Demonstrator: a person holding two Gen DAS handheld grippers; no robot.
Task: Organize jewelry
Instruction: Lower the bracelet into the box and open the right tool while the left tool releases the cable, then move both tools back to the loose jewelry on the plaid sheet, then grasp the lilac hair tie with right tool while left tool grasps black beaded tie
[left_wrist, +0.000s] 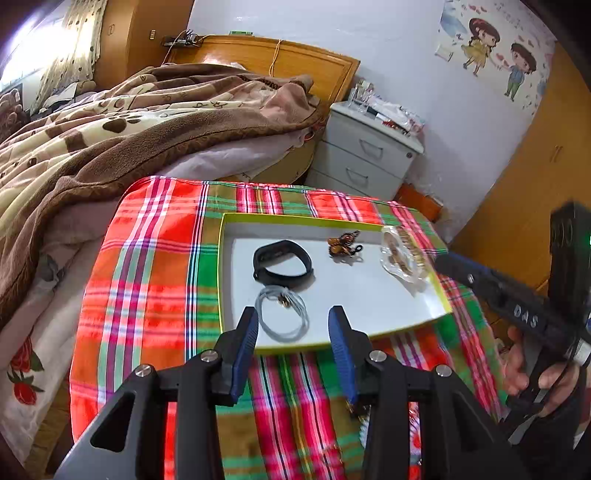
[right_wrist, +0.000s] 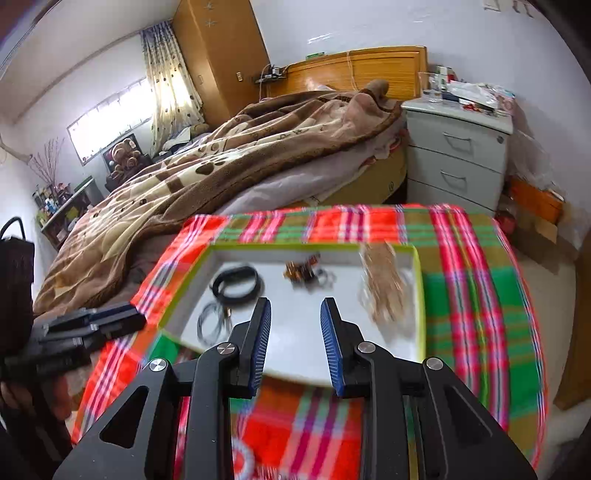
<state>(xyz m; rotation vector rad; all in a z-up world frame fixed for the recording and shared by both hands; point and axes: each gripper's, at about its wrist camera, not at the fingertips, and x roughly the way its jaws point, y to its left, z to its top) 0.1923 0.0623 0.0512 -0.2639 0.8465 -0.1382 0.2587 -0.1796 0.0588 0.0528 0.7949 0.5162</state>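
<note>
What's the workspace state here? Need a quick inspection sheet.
Surface: plaid tablecloth in red, green and orange, carrying a shallow white tray with a lime-green rim.
Job's things: in the tray, a black fitness band, a coiled grey cord necklace, a brown beaded piece and a clear bag of beads.
Clutter: small item on the cloth near the left fingers, too hidden to name.
Grippers: left hand-held gripper open, empty, at the tray's near edge; right hand-held gripper open, empty, over the tray.
Cables: nothing seen on the table.
Surroundings: bed with brown blanket, grey nightstand.
</note>
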